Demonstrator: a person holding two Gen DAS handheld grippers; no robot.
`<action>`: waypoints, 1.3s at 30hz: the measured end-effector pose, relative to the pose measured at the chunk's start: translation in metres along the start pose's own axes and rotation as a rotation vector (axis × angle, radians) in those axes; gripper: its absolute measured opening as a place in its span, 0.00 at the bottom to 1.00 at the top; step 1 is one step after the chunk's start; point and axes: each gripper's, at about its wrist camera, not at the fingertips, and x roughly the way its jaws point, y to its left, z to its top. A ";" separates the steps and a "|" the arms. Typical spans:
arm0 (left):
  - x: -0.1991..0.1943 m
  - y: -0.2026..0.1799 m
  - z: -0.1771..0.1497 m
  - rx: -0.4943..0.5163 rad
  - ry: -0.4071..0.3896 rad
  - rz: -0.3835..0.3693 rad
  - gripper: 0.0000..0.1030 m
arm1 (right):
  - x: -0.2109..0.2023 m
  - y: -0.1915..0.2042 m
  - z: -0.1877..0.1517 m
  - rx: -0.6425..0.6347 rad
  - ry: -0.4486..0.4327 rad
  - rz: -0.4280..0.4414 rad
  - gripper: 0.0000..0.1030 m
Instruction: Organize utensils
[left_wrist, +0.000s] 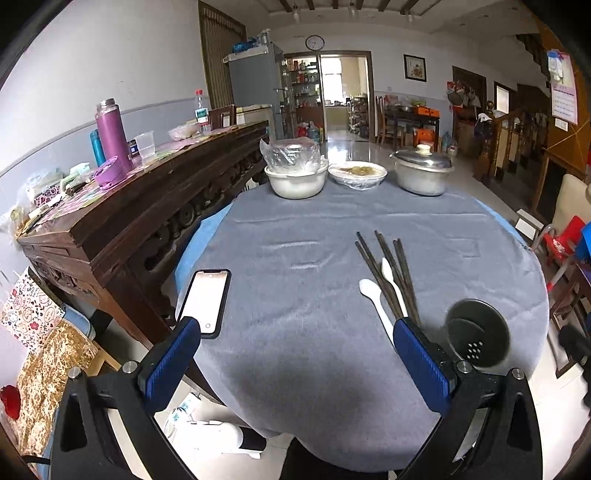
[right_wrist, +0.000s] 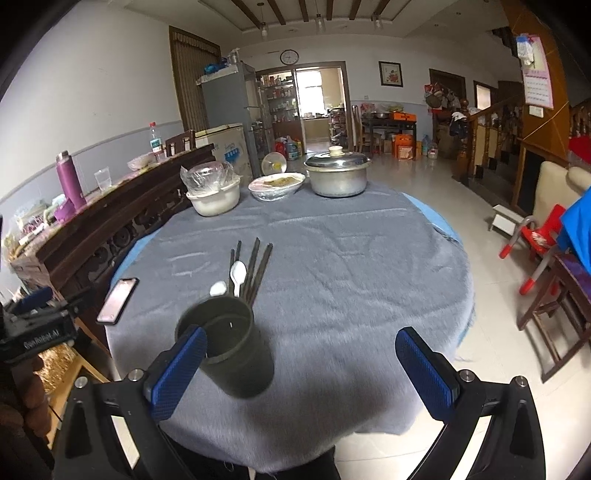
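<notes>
Several dark chopsticks (left_wrist: 388, 273) and two white spoons (left_wrist: 373, 291) lie together on the grey tablecloth (left_wrist: 295, 258). A dark metal utensil cup (left_wrist: 478, 334) with a perforated bottom stands just right of them. My left gripper (left_wrist: 295, 354) is open and empty, its right finger (left_wrist: 421, 358) next to the utensils' near ends. In the right wrist view the chopsticks (right_wrist: 255, 269) and spoons (right_wrist: 236, 275) lie behind the cup (right_wrist: 229, 343). My right gripper (right_wrist: 301, 369) is open and empty, its left finger (right_wrist: 181, 369) beside the cup.
A phone (left_wrist: 207, 301) lies near the table's left edge. A covered white bowl (left_wrist: 295, 177), a wrapped plate of food (left_wrist: 356, 173) and a lidded metal pot (left_wrist: 423, 171) stand at the far edge. A dark wooden sideboard (left_wrist: 129, 221) runs along the left.
</notes>
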 end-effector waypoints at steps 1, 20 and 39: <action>0.006 0.002 0.005 -0.005 0.016 -0.011 1.00 | 0.006 -0.002 0.007 0.005 0.006 0.014 1.00; 0.181 -0.013 0.049 -0.054 0.386 -0.314 0.66 | 0.266 0.017 0.112 0.049 0.517 0.469 0.51; 0.204 -0.027 0.024 -0.077 0.475 -0.384 0.66 | 0.352 0.072 0.078 0.080 0.770 0.469 0.18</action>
